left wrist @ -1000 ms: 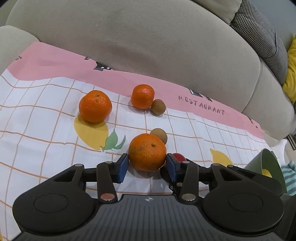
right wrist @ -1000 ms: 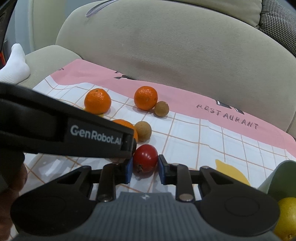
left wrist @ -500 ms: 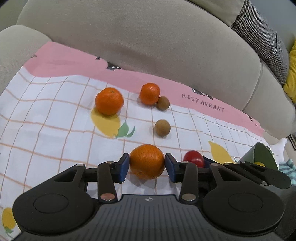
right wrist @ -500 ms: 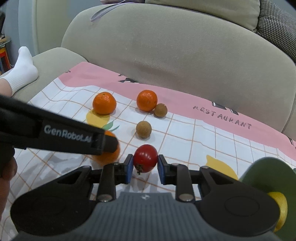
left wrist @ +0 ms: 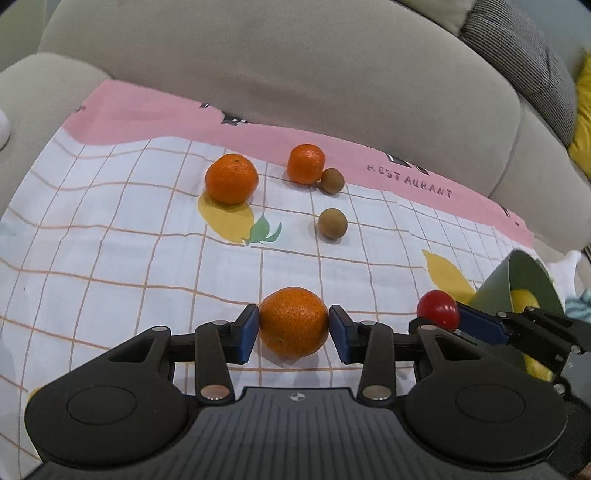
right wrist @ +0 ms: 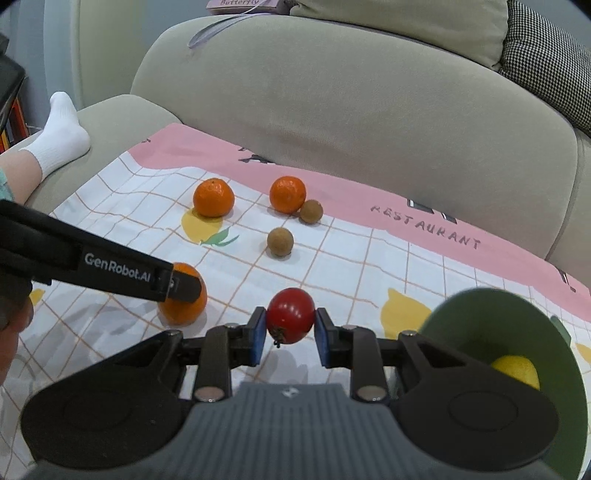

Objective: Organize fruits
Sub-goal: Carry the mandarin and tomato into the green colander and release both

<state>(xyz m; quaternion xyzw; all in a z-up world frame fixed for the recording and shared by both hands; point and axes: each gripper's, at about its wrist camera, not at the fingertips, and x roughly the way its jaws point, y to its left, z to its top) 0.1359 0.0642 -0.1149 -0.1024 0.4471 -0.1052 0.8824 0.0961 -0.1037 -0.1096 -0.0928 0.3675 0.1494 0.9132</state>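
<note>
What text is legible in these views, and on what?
"RESTAURANT": pink border of the cloth, also readable in the left wrist view.
"GenRobot.AI": side of the left gripper, seen in the right wrist view.
"Butterfly": pink item on top of the sofa back, cut off by the frame.
Dark marks on the pink border: unreadable.

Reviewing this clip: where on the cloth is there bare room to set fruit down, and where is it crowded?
Free: the checked cloth left of the leftmost orange, and the stretch between the nearer brown fruit and the green bowl. Crowded: the far middle, where another orange touches a second brown fruit.
</note>
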